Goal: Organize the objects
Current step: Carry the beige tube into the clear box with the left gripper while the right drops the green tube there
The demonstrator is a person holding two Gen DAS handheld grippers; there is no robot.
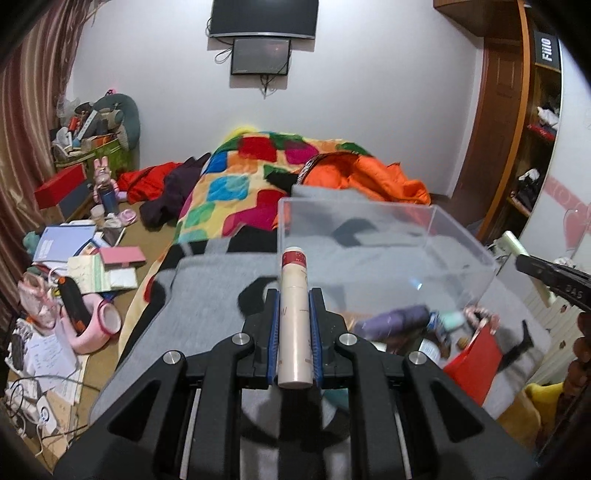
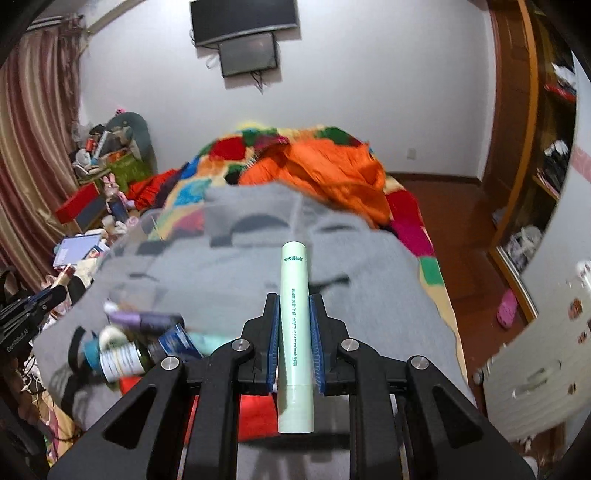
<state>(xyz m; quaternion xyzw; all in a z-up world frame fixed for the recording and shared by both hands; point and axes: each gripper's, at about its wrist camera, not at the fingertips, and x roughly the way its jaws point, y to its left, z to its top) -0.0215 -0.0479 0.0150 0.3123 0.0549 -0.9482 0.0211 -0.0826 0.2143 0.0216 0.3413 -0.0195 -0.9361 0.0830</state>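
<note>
The left gripper point(image 1: 294, 295) is clenched on a cream tube point(image 1: 293, 317) with a dark red band at its far end; the tube lies lengthwise between the blue pads point(image 1: 272, 332) and sticks out forward past them. Its far end sits at the near left corner of a clear plastic box point(image 1: 424, 236), which stands on a grey cloth point(image 1: 207, 288) spread over the bed. Seen through the box's near wall are a purple tube point(image 1: 395, 319), a dark blue bottle point(image 1: 441, 326) and a red packet point(image 1: 476, 363), all blurred; whether they lie inside the box or beyond it cannot be told. The right gripper point(image 2: 294, 299) is clenched on a pale green tube point(image 2: 295, 332) printed with green lettering, held lengthwise between its pads and pointing forward above the grey cloth. In the right wrist view the purple tube, the blue bottle and a white-labelled bottle point(image 2: 118, 360) lie together to the near left of this gripper. Farther off on the bed are a patchwork quilt point(image 1: 236, 173) and an orange garment point(image 2: 332, 173). Books and papers point(image 1: 74, 254) crowd the floor to the left. A black screen point(image 1: 263, 16) hangs on the far wall.
</note>
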